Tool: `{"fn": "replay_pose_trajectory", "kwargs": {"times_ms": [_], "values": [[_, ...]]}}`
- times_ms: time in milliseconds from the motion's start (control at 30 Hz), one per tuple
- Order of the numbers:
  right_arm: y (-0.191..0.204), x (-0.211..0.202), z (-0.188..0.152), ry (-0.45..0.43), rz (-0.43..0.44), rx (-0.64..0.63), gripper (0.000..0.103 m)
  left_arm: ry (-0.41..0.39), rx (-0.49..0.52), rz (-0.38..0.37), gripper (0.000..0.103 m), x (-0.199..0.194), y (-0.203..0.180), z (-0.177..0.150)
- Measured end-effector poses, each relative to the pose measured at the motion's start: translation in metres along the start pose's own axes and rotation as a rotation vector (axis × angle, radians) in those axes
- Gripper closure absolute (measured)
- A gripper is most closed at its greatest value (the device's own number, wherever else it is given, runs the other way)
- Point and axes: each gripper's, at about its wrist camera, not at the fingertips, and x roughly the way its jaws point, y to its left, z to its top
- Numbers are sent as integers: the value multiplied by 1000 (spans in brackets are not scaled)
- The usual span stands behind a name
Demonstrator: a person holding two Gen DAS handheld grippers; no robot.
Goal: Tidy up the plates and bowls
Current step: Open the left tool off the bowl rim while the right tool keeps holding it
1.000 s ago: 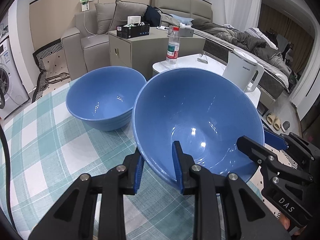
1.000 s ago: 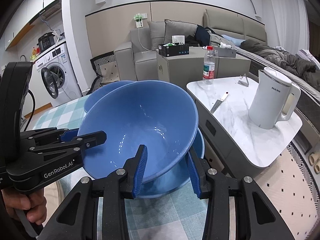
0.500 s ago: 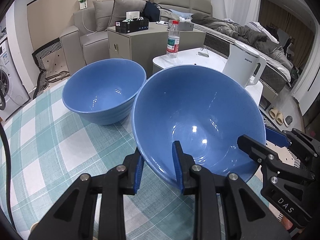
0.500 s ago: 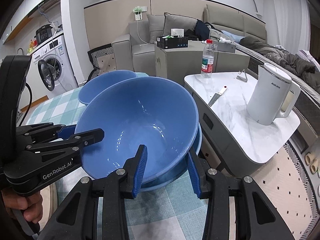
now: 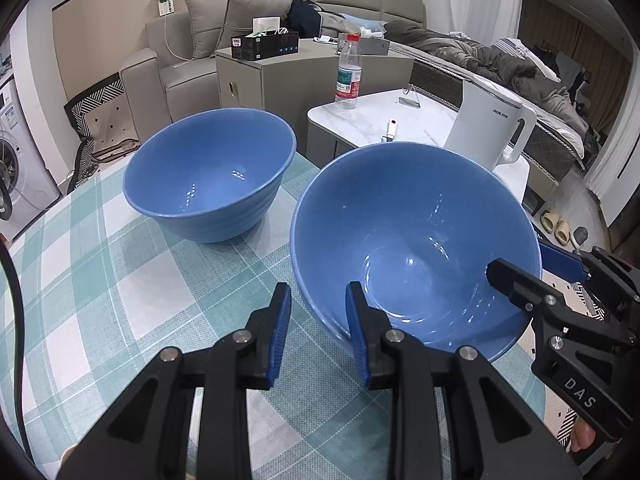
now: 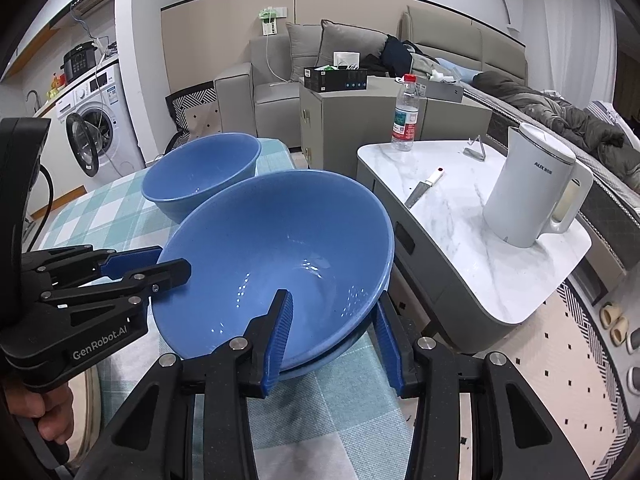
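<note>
A large blue bowl (image 5: 412,232) (image 6: 280,240) rests tilted inside a second blue bowl (image 6: 320,365), of which only a rim strip shows. My left gripper (image 5: 318,320) (image 6: 172,260) straddles the top bowl's near-left rim. Its jaws stand narrowly apart, and a strip of cloth shows between the outer pad and the bowl wall. My right gripper (image 6: 332,332) (image 5: 520,258) is shut across both stacked rims, one pad inside the top bowl and one outside the lower bowl. A third blue bowl (image 5: 208,184) (image 6: 200,184) stands alone behind them on the teal checked tablecloth (image 5: 120,300).
The stacked bowls sit near the table's right edge. Beyond it is a white marble side table (image 6: 460,220) with a kettle (image 6: 532,192), a knife (image 6: 424,188) and a water bottle (image 6: 406,120). A washing machine (image 6: 92,140) stands far left. A hand (image 6: 44,412) holds the left gripper.
The top bowl has sunk from a steep tilt to a flatter one. It now sits away from the left gripper's outer pad, which touched it before.
</note>
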Motion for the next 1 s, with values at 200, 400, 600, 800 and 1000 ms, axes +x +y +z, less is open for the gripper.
{"fn": "replay_pose_trajectory", "kwargs": {"times_ms": [200,400,600,800,1000], "values": [[-3,2,-1,5,3,1,55,5,-4,8,67,2,3,-1],[-13,3,-3,-6,0,14,44,-3,-19,7,51,2,8,-1],[-27,9,-5,0,37,68,38,11,-58,-23,45,5,15,0],[-30,19,-4,21,95,102,38,28,-95,-55,38,11,21,-1],[-28,28,-2,33,123,112,42,31,-104,-97,42,18,20,-2]]}}
